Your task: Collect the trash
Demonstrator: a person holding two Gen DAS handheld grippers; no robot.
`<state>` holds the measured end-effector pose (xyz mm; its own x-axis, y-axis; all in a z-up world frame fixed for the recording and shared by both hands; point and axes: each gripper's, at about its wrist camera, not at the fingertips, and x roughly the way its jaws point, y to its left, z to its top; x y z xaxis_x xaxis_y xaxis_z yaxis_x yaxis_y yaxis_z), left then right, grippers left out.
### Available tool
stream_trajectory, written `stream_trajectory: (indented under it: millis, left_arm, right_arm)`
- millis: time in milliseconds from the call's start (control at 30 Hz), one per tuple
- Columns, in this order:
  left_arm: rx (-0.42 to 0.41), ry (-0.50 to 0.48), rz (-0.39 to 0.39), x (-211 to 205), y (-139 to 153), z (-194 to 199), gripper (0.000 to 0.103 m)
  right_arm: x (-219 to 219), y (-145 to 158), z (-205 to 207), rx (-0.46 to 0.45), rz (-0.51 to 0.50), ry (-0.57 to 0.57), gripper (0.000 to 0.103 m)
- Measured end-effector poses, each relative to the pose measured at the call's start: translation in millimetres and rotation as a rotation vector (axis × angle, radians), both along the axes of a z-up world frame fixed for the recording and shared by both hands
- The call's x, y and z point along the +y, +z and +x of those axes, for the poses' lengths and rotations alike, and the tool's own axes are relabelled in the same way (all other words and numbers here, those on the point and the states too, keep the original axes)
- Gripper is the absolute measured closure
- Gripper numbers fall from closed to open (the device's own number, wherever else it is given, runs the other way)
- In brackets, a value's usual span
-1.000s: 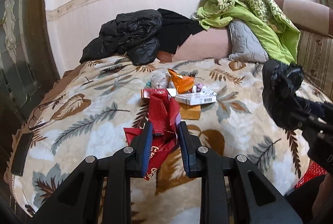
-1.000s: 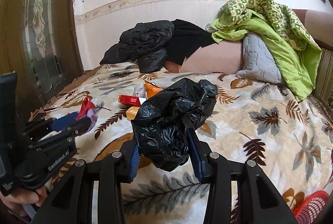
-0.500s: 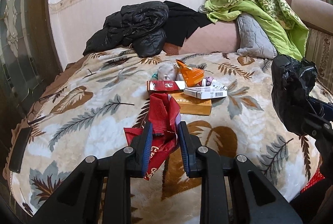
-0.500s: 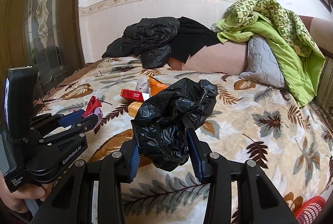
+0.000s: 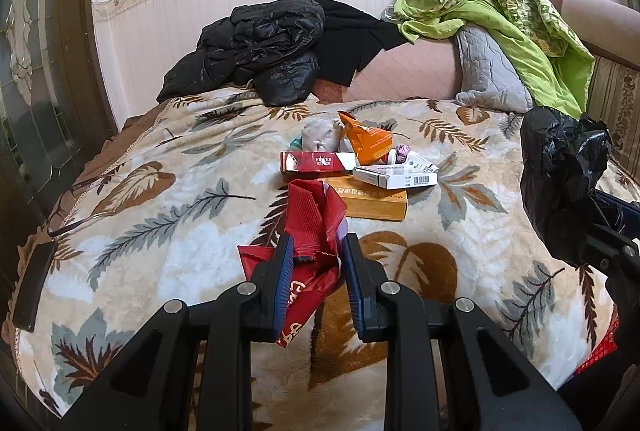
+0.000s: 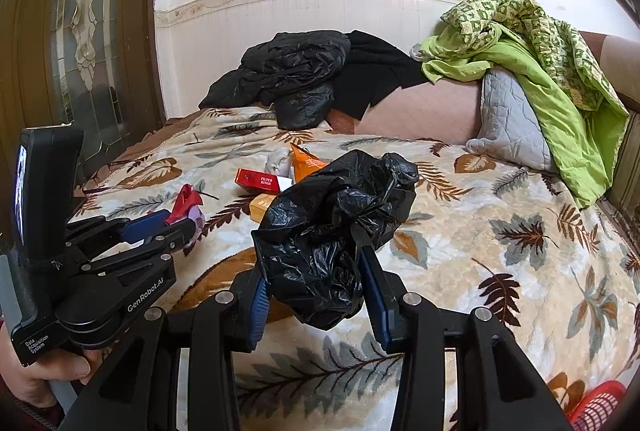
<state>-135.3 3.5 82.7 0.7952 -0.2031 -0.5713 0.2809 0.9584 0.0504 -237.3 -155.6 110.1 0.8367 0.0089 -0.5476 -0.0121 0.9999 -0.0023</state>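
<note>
My left gripper [image 5: 316, 251] is shut on a crumpled red wrapper [image 5: 312, 223], held just above the leaf-patterned blanket [image 5: 160, 231]. The right gripper [image 6: 316, 263] is shut on a bunched black trash bag [image 6: 332, 227], which also shows at the right edge of the left wrist view as the black trash bag [image 5: 560, 183]. Beyond the wrapper lies a pile of litter: a red cigarette pack [image 5: 316, 163], a white pack [image 5: 394, 177], a yellow box [image 5: 372, 201], an orange packet [image 5: 366, 145] and a grey wad [image 5: 320, 137]. From the right wrist view the left gripper [image 6: 176, 223] is at the left with the red wrapper [image 6: 186, 201].
Black jackets [image 5: 260, 47] and a green quilt [image 5: 500, 11] over a grey pillow [image 5: 488, 71] are heaped at the bed's far end by the wall. A dark wooden door [image 6: 80, 31] stands to the left. A red basket [image 6: 600, 403] sits at the lower right.
Both views have tilted slightly downward toward the bed, so the litter pile shows more fully. Each gripper keeps its hold unchanged.
</note>
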Motion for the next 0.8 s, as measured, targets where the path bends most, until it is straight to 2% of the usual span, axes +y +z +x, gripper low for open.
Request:
stream_trajectory:
  millis: [800]
  left_arm:
    - [0.011, -0.007, -0.01, -4.2, -6.3, 0.3, 0.079]
  right_arm:
    - [-2.4, -0.6, 0.2, 0.009, 0.008, -0.011, 0.058]
